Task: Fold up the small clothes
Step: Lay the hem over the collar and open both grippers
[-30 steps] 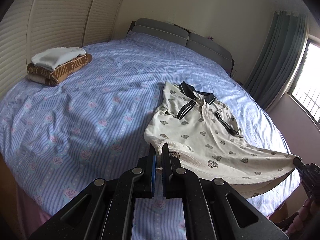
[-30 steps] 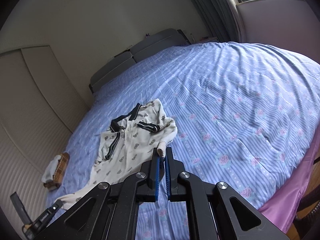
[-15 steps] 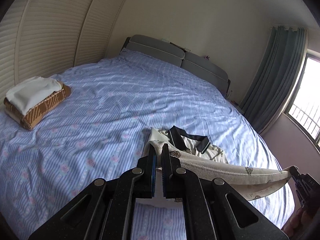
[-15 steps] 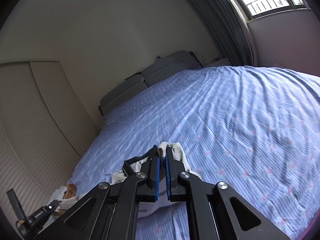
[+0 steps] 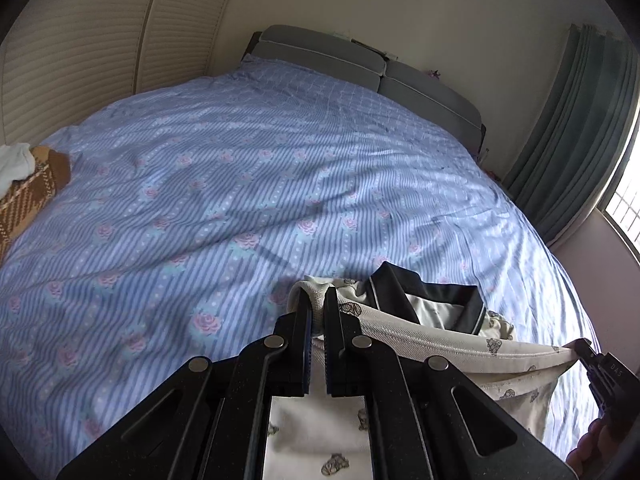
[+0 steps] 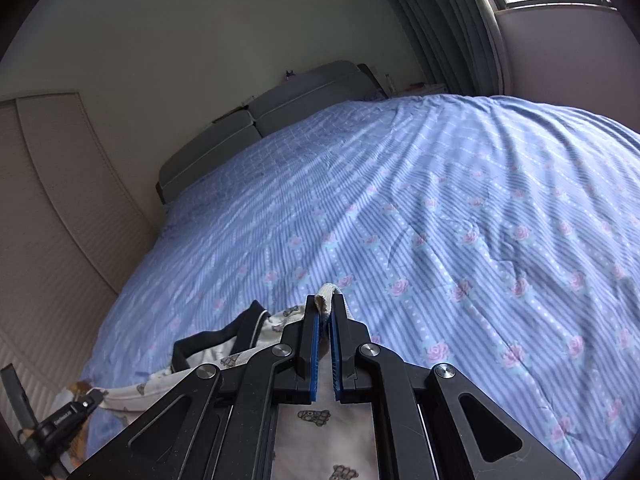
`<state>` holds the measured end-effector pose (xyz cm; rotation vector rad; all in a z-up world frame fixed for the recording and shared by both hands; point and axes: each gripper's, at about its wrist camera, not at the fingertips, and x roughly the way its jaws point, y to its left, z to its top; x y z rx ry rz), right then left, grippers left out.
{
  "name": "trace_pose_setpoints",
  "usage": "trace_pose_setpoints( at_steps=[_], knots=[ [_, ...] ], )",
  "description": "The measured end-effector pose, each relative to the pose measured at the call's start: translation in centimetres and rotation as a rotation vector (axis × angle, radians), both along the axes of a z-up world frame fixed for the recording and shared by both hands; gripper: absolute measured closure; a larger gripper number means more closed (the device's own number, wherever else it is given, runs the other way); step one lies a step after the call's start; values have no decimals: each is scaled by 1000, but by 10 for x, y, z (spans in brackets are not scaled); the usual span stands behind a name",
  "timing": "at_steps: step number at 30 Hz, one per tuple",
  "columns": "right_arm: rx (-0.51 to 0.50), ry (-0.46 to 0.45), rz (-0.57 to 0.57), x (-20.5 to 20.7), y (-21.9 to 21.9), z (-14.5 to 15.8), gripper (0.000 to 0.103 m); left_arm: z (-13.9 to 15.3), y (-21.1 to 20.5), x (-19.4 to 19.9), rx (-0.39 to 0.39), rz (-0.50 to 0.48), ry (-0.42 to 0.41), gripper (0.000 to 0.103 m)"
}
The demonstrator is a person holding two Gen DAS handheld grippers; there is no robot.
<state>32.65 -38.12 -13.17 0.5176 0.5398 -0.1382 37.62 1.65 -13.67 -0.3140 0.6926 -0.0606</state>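
The cream shirt [image 5: 440,336] hem is pinched in the left claw [image 5: 318,308] and right claw [image 6: 326,312], both closed tight on cloth, above the bed [image 5: 240,200].

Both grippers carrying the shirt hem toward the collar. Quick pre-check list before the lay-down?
1. Left gripper pinching the cream shirt hem: ok.
2. Right gripper pinching the other hem corner: ok.
3. Hem stretched straight between the grippers, only slight sag: ok.
4. Dark collar in view just ahead of the hem: ok.
5. Bedspread beyond the collar free of other items; folded stack lies far off: ok.
6. Lower layer lying flat under the fold: cannot tell, hidden.
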Motion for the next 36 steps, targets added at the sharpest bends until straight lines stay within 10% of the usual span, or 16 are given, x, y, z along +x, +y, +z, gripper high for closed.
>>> trace_pose_setpoints(
  at_steps=[19, 24, 36],
  knots=[
    [-31, 133, 41, 81, -3, -49, 95, -39, -7, 62, 60, -5, 51, 92],
    [-63, 111, 28, 73, 2, -41, 46, -27, -11, 40, 100, -49, 9, 69],
    [-110, 62, 227, 40, 59, -18, 44, -40, -4, 40, 79, -237, 150, 69]
  ],
)
